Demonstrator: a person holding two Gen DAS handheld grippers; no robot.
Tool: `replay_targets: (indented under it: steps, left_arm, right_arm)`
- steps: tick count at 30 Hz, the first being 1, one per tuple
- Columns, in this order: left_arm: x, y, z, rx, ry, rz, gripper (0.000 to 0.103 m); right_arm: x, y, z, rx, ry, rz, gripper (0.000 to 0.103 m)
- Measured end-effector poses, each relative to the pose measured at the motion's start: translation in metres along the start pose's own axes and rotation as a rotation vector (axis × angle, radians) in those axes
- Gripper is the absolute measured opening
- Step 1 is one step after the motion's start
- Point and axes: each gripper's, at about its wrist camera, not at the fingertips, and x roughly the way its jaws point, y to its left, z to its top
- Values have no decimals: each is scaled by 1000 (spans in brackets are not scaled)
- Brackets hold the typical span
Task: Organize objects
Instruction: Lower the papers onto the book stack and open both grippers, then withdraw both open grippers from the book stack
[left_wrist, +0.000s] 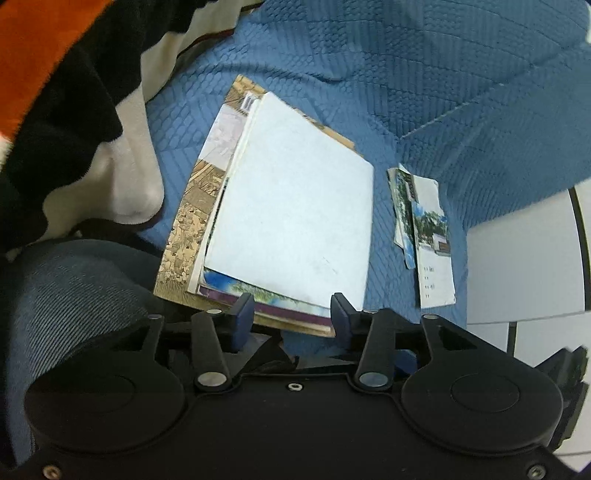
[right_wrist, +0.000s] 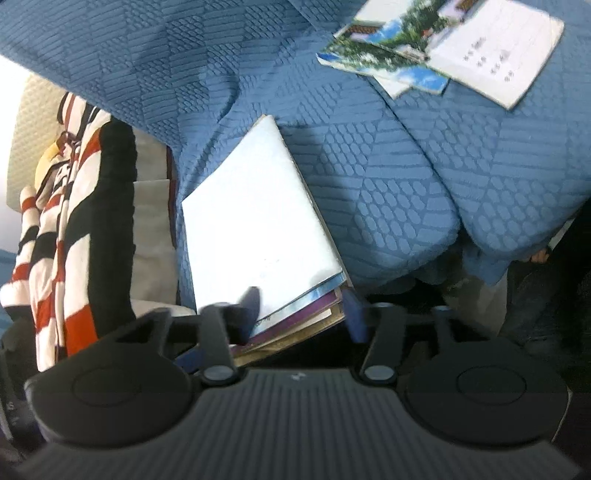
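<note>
A stack of books (left_wrist: 291, 210), white cover on top, lies on the blue quilted cover (left_wrist: 424, 74) in the middle of the left wrist view. The left gripper (left_wrist: 291, 314) sits at the stack's near edge, bottom centre of the frame, jaws apart w/ the edge between the fingers; if the pads touch the books I cannot tell.

The right wrist view shows the same stack (right_wrist: 255, 229) from its corner, so the layered edges (purple, light blue, tan) are visible at lower centre. The right gripper (right_wrist: 303, 306) has its jaws apart around this corner; the left finger is blurred and lies over the white cover, the right finger is just beside the edges.

A small pile of booklets (left_wrist: 424, 236) w/ landscape photos lies near the stack at centre right in the left view; in the right view it is at the upper right (right_wrist: 443, 48), well apart from the gripper.

A striped blanket (right_wrist: 74, 229) (red, black, white) hangs at the left of the right view and fills the upper left of the left view (left_wrist: 55, 110). A gray-blue cushion (left_wrist: 74, 295) covers the lower left there, and white floor tiles (left_wrist: 517, 258) show at the right edge.
</note>
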Motion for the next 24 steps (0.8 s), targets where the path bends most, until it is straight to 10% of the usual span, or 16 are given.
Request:
replay_targets:
  steps: [24]
  left_arm:
    - [-165,-96,-88,262,-329,-20,72]
  right_arm:
    - [-184,63,-48,-469,-305,76,56]
